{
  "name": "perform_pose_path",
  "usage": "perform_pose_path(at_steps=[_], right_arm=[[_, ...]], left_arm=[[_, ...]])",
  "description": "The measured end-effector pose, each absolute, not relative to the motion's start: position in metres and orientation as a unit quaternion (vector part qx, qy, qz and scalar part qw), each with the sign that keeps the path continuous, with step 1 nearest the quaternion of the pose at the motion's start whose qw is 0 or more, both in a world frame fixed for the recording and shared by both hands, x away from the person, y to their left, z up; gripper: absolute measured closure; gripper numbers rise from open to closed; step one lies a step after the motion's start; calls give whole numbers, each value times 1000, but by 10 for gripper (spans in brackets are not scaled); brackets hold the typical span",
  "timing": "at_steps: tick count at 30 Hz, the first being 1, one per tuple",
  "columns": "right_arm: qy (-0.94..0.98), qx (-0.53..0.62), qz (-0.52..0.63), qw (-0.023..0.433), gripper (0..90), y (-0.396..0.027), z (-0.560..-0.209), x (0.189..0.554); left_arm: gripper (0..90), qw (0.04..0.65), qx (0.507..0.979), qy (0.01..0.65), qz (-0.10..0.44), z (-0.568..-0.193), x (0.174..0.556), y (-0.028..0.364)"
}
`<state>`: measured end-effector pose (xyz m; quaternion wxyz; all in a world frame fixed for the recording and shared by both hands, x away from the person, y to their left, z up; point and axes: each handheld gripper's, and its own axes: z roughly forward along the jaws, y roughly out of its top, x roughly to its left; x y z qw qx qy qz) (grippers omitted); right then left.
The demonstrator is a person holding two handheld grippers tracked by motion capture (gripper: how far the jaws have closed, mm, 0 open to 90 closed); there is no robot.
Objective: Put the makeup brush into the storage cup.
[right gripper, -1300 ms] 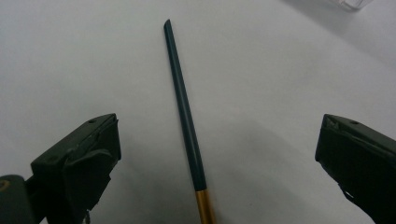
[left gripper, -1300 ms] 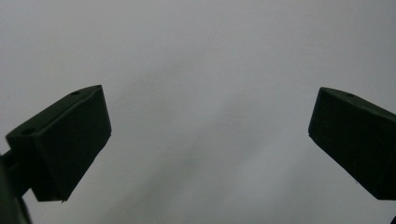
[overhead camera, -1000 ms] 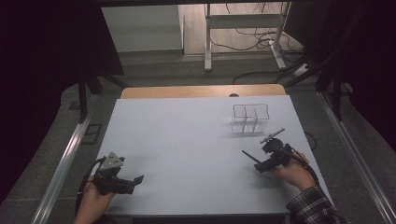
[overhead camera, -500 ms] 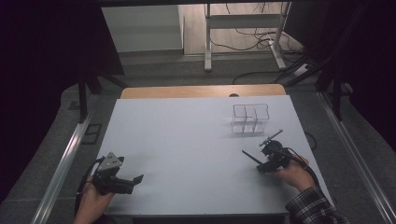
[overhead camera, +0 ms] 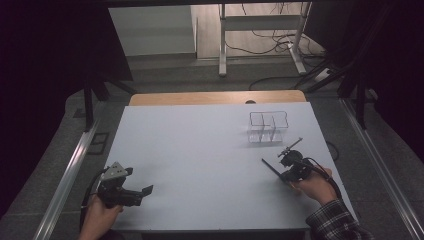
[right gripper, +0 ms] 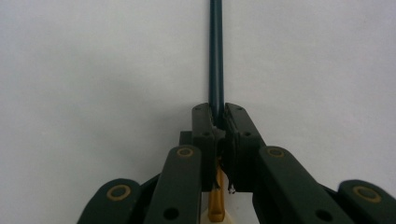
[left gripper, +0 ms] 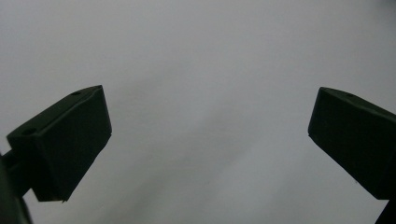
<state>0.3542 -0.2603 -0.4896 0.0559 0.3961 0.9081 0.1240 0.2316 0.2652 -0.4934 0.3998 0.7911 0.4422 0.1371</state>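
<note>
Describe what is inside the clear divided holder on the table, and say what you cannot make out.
The clear divided holder looks empty in the high view; its compartments show just the white table through them. It is small and transparent, so anything thin inside would be hard to tell.

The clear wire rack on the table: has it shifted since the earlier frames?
No. The rack sits in the same spot near the table's far right edge, apart from the right claw, which has just closed on a thin dark stick.
</note>
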Motion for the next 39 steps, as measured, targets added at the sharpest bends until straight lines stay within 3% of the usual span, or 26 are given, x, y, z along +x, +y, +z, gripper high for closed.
perform_pose_path(at_steps=[9,39], right_arm=[[901,396,167,64,839,-264,-474,350],[915,331,217,73,839,-233,-450,332]], left_arm=[[0,389,804,424,151,-493,230,262],[0,374,831,395,119,-486,233,231]])
